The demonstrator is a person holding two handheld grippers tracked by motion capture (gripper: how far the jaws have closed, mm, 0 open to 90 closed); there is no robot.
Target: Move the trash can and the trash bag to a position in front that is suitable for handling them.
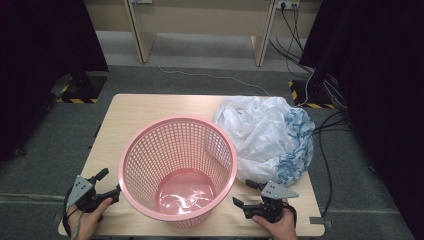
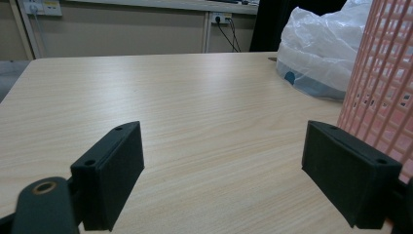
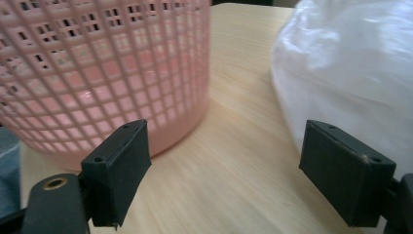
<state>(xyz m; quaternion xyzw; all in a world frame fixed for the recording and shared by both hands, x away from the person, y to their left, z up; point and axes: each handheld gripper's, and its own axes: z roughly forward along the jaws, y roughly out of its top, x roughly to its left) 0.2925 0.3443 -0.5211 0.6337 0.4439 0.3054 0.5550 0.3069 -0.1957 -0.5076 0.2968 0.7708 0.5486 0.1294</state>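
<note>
A pink plastic lattice basket (image 1: 177,167) stands upright in the middle of the wooden table (image 1: 150,107). To its right lies a crumpled white plastic bag (image 1: 267,135) with blue print. My left gripper (image 1: 108,184) rests at the table's front left corner, open, its jaws wide apart with bare tabletop between them; the basket wall (image 2: 384,73) stands just beside its right jaw. My right gripper (image 1: 246,194) sits at the front right, open and empty, between the basket (image 3: 97,73) and the bag (image 3: 350,68).
The table's front edge runs just under both hands. Beyond the table are grey floor, a wooden desk's legs (image 1: 137,30), dark curtains on both sides and cables (image 1: 320,125) trailing at the right.
</note>
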